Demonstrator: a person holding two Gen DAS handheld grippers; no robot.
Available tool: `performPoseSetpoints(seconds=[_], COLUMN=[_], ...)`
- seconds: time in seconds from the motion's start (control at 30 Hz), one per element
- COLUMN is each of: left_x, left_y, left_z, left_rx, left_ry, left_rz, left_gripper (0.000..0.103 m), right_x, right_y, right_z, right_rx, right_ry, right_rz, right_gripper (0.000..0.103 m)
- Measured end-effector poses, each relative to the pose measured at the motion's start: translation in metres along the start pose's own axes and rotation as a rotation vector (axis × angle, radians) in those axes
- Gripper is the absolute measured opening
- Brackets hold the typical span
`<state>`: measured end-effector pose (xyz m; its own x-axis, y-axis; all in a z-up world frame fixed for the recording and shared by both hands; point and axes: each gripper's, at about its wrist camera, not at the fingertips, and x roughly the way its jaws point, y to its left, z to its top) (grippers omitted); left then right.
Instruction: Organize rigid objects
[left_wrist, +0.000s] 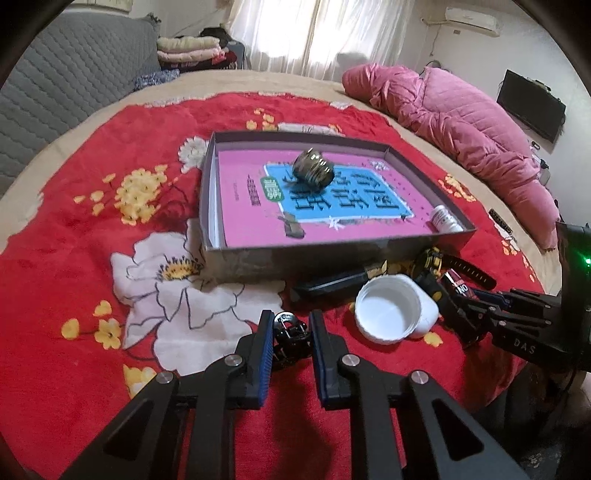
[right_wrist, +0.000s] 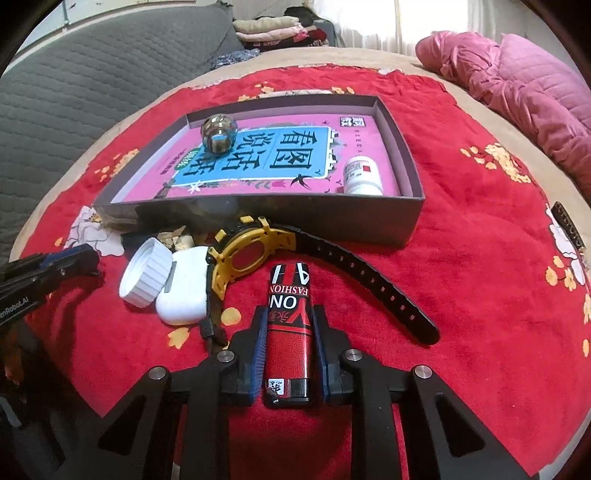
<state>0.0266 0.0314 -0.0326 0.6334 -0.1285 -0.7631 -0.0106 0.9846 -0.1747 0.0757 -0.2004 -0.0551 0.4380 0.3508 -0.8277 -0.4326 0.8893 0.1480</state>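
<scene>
The left gripper (left_wrist: 290, 332) has its jaws pinching a small black padlock (left_wrist: 290, 334) that lies on the red blanket (left_wrist: 74, 258). The right gripper (right_wrist: 290, 332) is closed on a red lighter (right_wrist: 290, 328), one pad against each of its sides. Just beyond lie a white cap (right_wrist: 146, 273) and a white case (right_wrist: 183, 288), touching each other, and a yellow watch (right_wrist: 251, 254) beside them. Behind these stands a shallow box (right_wrist: 410, 177) with a pink book (right_wrist: 280, 155) flat on its bottom. On the book rest a glass jar (right_wrist: 218, 133) and, in the corner, a white bottle (right_wrist: 362, 175) on its side.
</scene>
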Motion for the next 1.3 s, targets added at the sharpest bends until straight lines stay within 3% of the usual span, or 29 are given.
performPoseSetpoints(seconds=[0.37,0.77,1.3], left_x=[-0.018,-0.017,-0.005], left_y=[0.001,0.003,0.013], left_z=[0.010,0.015,0.034], left_rx=[-0.001,-0.008,-0.079], left_ry=[-0.096,-0.119,-0.171], left_rz=[-0.013,-0.030,-0.023], left_gripper=[0.019,0.019,0.019], right_x=[-0.027,-0.036,-0.033], right_y=[0.000,0.006,0.005], right_z=[0.009,0.018,0.032], right_rx=[-0.005,-0.049,-0.005], right_ry=[-0.084,-0.141,-0.162], right_rz=[-0.034,-0.062,-0.082], right_gripper=[0.023,0.023,0.023])
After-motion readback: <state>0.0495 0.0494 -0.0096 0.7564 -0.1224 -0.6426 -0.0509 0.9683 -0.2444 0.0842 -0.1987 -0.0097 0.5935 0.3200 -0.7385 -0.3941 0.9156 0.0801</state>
